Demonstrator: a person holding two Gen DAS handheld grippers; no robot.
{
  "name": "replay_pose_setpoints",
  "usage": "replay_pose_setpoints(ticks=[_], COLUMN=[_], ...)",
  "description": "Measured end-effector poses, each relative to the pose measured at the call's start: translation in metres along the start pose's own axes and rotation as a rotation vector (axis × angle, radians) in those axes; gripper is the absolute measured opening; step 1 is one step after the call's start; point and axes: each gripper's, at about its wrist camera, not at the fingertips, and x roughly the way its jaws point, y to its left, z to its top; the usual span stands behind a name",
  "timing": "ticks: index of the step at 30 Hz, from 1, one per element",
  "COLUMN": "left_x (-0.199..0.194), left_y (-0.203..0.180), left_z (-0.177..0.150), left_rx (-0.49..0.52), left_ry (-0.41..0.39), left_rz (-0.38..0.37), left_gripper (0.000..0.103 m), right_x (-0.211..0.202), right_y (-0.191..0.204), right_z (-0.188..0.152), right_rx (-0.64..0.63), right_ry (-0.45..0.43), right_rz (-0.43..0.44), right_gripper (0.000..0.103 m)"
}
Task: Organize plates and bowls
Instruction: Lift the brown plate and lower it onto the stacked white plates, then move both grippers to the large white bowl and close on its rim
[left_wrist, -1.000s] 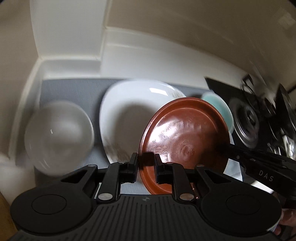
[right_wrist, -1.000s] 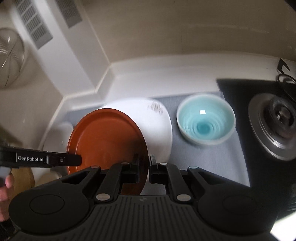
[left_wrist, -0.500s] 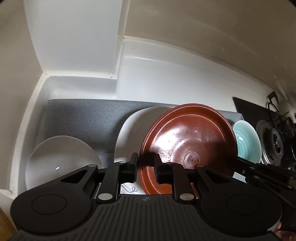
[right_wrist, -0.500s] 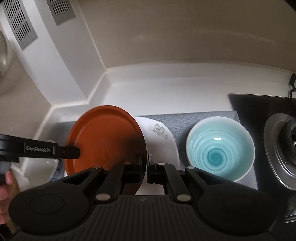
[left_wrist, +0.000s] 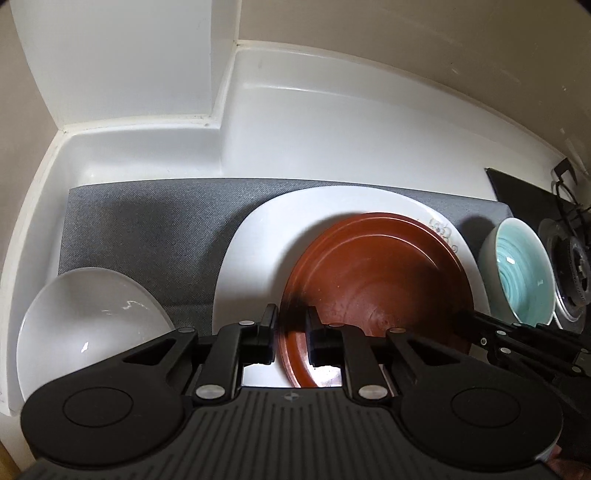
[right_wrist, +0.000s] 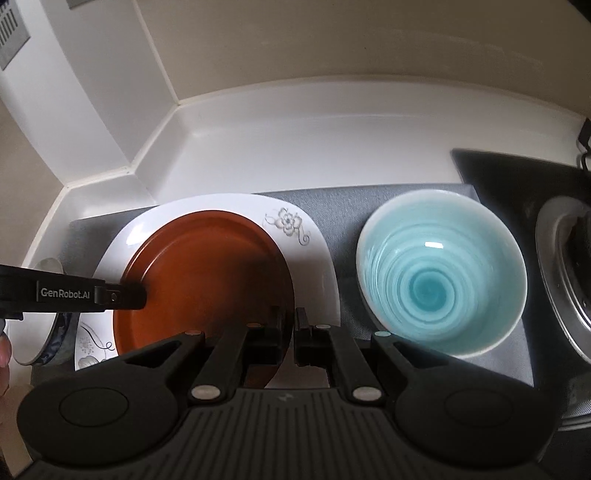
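Grey mat (left_wrist: 147, 229) in a white counter corner, stove at right. Brown plate (left_wrist: 376, 273) sits on white plate (right_wrist: 317, 251), off-centre. Left gripper (left_wrist: 291, 338) and right gripper (right_wrist: 290, 334) both pinch its rim on opposite sides. Risk: uneven release tips or slides it; right gripper's outward swing could clip teal bowl (right_wrist: 441, 273) just beside. Clear bowl (left_wrist: 88, 325) sits well left.

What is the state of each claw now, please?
Left claw: closed on the brown plate rim.
Right claw: closed on the same brown plate's opposite rim.
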Motion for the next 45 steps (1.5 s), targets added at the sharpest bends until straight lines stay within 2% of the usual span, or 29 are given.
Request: replay_pose_setpoints(ticks=[5,8,10,14,17,22,23,24,25,26,27,29,30,31,32,35,38,40,41,43,45], left_x=[-0.018,-0.019,-0.012,0.003,0.001,-0.017,-0.024,-0.032,-0.04,-0.048,-0.057,-0.074,-0.081,-0.088,-0.094,-0.104,-0.101,-0.096,-0.095,-0.095,-0.093], left_y=[0.009,0.002,-0.003,-0.005,-0.007,-0.001,0.003,0.008,0.014,0.021,0.029,0.049,0.06,0.072,0.082,0.112,0.141,0.152,0.155,0.155,0.156], left_z=[-0.003,-0.004,-0.006,-0.012,-0.016,-0.022,-0.026,-0.029,-0.032,-0.038,-0.044,-0.057,-0.062,-0.067,-0.071,-0.082,-0.087,-0.087,-0.088,-0.088,-0.087], left_rx=[-0.019,0.018,0.038,0.032,0.039,0.031,0.023,0.016,0.013,0.008,-0.003,-0.042,-0.068,-0.097,-0.12,-0.185,-0.272,-0.317,-0.313,-0.304,-0.312], left_ry=[-0.044,-0.055,-0.043,-0.001,-0.008,-0.032,-0.038,-0.044,-0.053,-0.065,-0.078,-0.104,-0.118,-0.131,-0.141,-0.169,-0.156,-0.146,-0.146,-0.163,-0.169], left_rz=[-0.062,-0.074,-0.063,-0.087,-0.11,-0.132,-0.148,-0.17,-0.181,-0.177,-0.165,-0.149,-0.143,-0.134,-0.126,-0.074,-0.081,-0.1,-0.123,-0.12,-0.112], left_gripper=[0.016,0.016,0.016,0.015,0.015,0.016,0.017,0.019,0.021,0.03,0.041,0.055,0.061,0.062,0.062,0.062,0.059,0.054,0.043,0.041,0.036], right_x=[-0.013,-0.017,-0.015,-0.007,-0.004,-0.017,-0.022,-0.026,-0.03,-0.033,-0.035,-0.038,-0.038,-0.04,-0.041,-0.044,-0.041,-0.038,-0.037,-0.03,-0.02], right_y=[-0.007,-0.008,-0.005,-0.003,-0.006,-0.013,-0.013,-0.013,-0.013,-0.012,-0.009,0.0,0.006,0.014,0.023,0.052,0.08,0.096,0.103,0.115,0.126], right_z=[-0.001,-0.003,-0.006,-0.011,-0.011,-0.011,-0.011,-0.012,-0.012,-0.014,-0.015,-0.017,-0.017,-0.018,-0.018,-0.015,-0.01,-0.007,-0.006,-0.005,-0.005], right_rx=[0.033,0.028,0.008,-0.012,0.013,0.098,0.112,0.126,0.137,0.145,0.15,0.153,0.147,0.131,0.104,0.005,-0.089,-0.145,-0.161,-0.181,-0.176], right_ry=[-0.02,-0.026,-0.015,-0.003,-0.011,-0.049,-0.06,-0.07,-0.08,-0.085,-0.086,-0.077,-0.07,-0.069,-0.071,-0.074,-0.062,-0.056,-0.047,-0.031,-0.006], right_rz=[0.02,0.033,0.045,0.051,0.069,0.162,0.176,0.179,0.184,0.192,0.2,0.236,0.264,0.281,0.29,0.322,0.334,0.351,0.371,0.397,0.417], right_gripper=[0.008,0.008,0.008,0.005,0.004,0.008,0.015,0.028,0.034,0.038,0.038,0.039,0.041,0.042,0.045,0.046,0.046,0.046,0.045,0.045,0.037])
